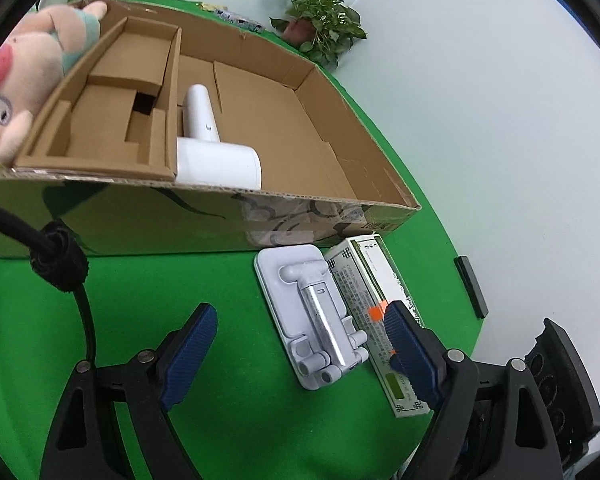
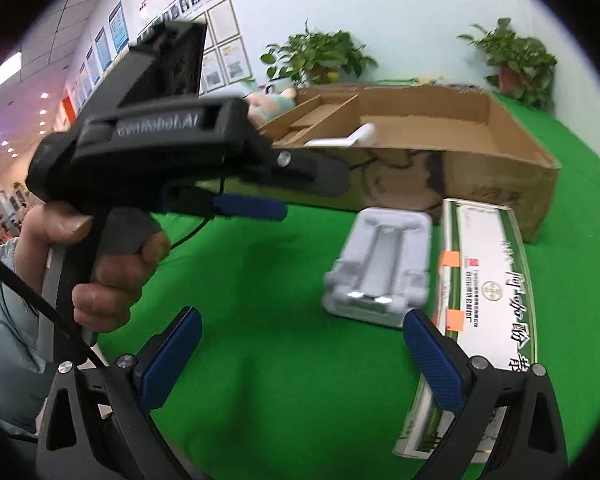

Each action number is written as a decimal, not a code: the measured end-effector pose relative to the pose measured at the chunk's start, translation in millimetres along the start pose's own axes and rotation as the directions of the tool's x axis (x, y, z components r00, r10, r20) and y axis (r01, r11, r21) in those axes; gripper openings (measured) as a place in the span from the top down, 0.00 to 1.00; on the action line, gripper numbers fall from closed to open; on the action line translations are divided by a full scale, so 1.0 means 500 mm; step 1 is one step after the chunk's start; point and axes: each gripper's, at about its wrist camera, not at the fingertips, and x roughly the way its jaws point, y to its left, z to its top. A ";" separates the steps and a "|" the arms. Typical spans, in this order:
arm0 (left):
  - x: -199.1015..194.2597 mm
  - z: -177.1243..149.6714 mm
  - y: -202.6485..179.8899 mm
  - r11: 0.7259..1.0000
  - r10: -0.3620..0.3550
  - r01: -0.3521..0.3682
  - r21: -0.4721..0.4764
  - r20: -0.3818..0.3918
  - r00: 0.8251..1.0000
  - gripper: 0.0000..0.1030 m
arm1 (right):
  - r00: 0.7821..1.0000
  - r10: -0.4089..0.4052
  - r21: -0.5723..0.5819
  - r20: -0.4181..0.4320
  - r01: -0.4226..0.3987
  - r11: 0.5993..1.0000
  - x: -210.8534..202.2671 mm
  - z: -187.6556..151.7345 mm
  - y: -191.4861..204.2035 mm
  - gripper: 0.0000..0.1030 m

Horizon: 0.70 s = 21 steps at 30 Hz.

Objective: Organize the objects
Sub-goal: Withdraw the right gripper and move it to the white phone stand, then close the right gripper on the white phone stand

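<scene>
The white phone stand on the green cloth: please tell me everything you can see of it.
The white phone stand looks like pale plastic with a silvery metal arm folded flat on its rounded rectangular base, with hinge knuckles at both ends. It lies on the green cloth, just in front of the cardboard box. Its long side runs along the green-and-white carton, seemingly touching it. No tongs touch it.

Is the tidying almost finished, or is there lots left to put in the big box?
One thing looks done: the white hair dryer already lies inside the cardboard box. Nothing is in hand right now; the left gripper and right gripper are both open. Still out on the green cloth are the white phone stand and the long green-and-white box beside it.
</scene>
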 end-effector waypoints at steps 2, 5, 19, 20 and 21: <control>0.011 -0.003 0.001 1.000 -0.012 0.012 -0.004 -0.012 1.000 0.25 | 0.999 -0.037 0.016 0.002 0.037 0.999 -0.004 -0.001 -0.021 0.03; 0.029 -0.006 0.000 1.000 -0.014 0.014 0.001 -0.034 0.999 0.30 | 0.996 -0.086 0.059 0.003 0.085 0.995 -0.014 0.000 -0.058 0.03; 0.100 0.015 0.008 0.996 -0.083 0.077 -0.053 -0.138 0.987 0.47 | 0.997 -0.050 0.067 -0.052 0.053 0.996 0.062 0.043 -0.039 0.10; 0.100 0.016 0.009 0.995 -0.087 0.080 -0.055 -0.140 0.986 0.47 | 0.996 -0.063 0.075 -0.066 0.067 0.995 0.072 0.048 -0.043 0.13; 0.101 0.016 0.011 0.995 -0.091 0.083 -0.059 -0.140 0.986 0.48 | 0.994 -0.078 0.072 -0.078 0.084 0.994 0.079 0.050 -0.046 0.17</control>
